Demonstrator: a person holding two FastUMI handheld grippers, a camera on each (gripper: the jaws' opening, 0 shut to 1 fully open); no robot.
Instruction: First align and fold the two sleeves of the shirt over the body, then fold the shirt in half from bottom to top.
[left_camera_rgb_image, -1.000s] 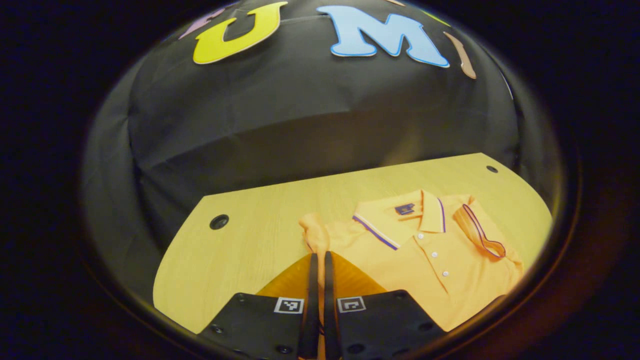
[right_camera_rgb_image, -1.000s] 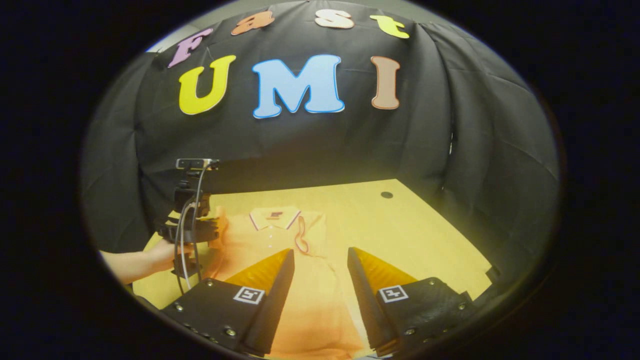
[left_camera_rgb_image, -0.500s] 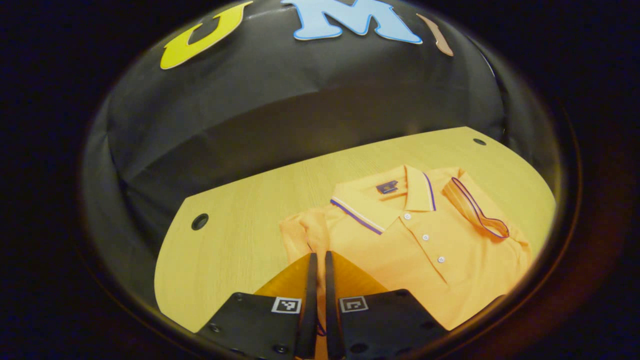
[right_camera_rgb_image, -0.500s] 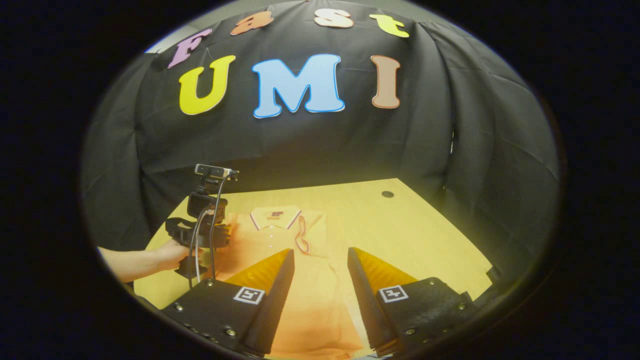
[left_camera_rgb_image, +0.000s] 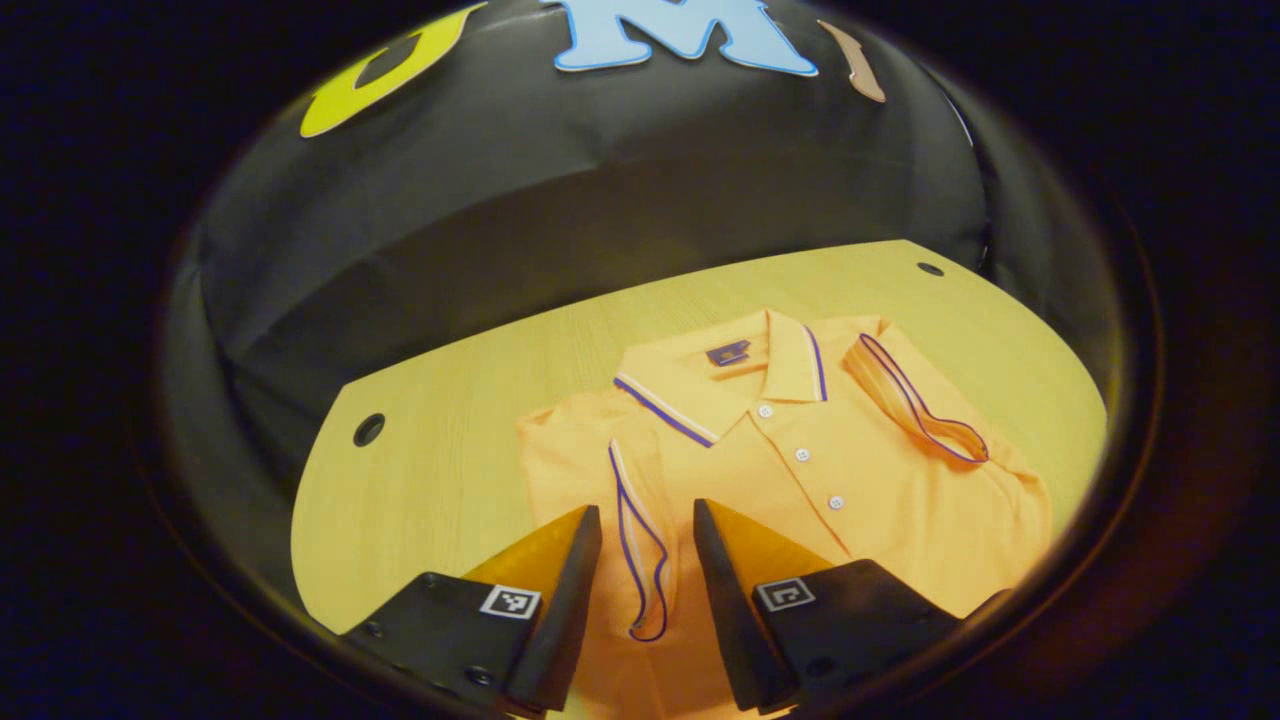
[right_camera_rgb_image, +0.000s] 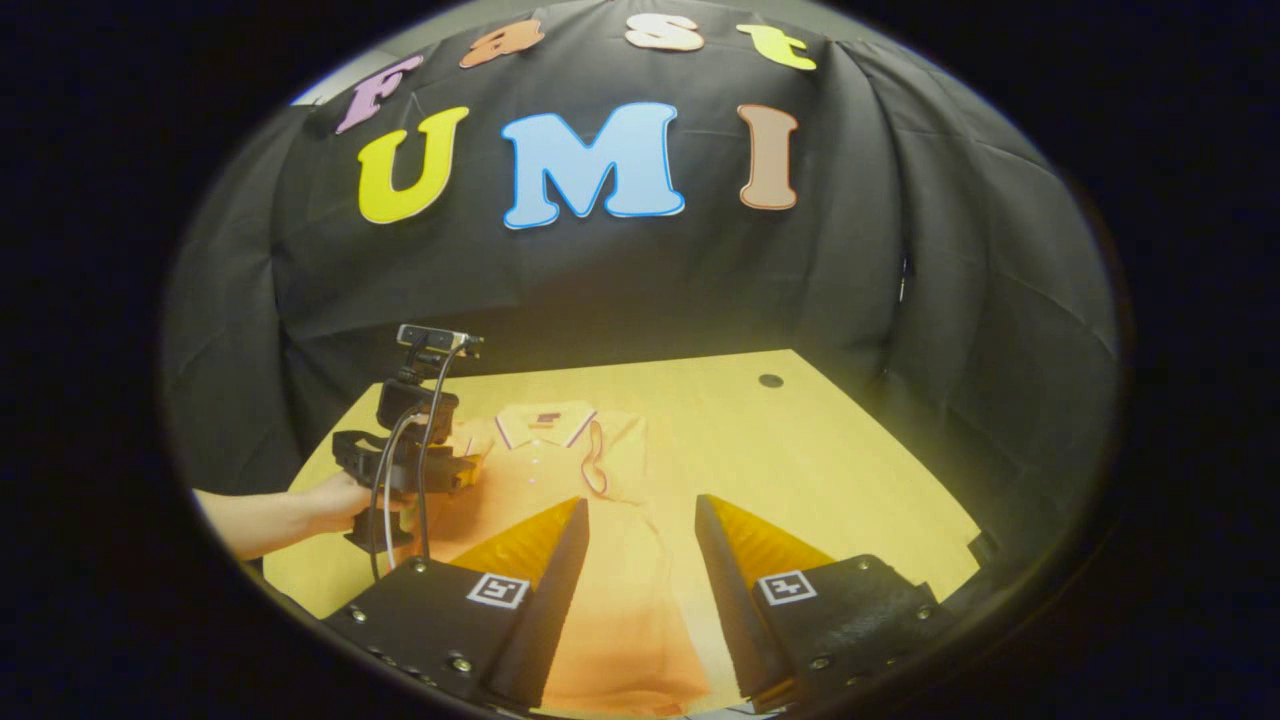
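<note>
Orange polo shirt (left_camera_rgb_image: 800, 480) lies face up, collar toward the far edge of the wooden surface (left_camera_rgb_image: 440, 470). Half a second ago the left claw (left_camera_rgb_image: 646, 590) was pressed together on the left sleeve (left_camera_rgb_image: 635, 520); its fingers now stand spread, and the sleeve lies released on the shirt body, its striped cuff between the fingers. The right sleeve (left_camera_rgb_image: 915, 400) is likewise folded inward over the chest. The right claw (right_camera_rgb_image: 640, 590) hovers spread above the lower part of the shirt, holding nothing, unchanged from the earlier frames; in its view the left claw is seen beside the shirt's shoulder, held by a hand (right_camera_rgb_image: 335, 500). Judgement: both sleeve folds appear complete; the bottom-to-top fold remains, and the hem must next be gripped.
</note>
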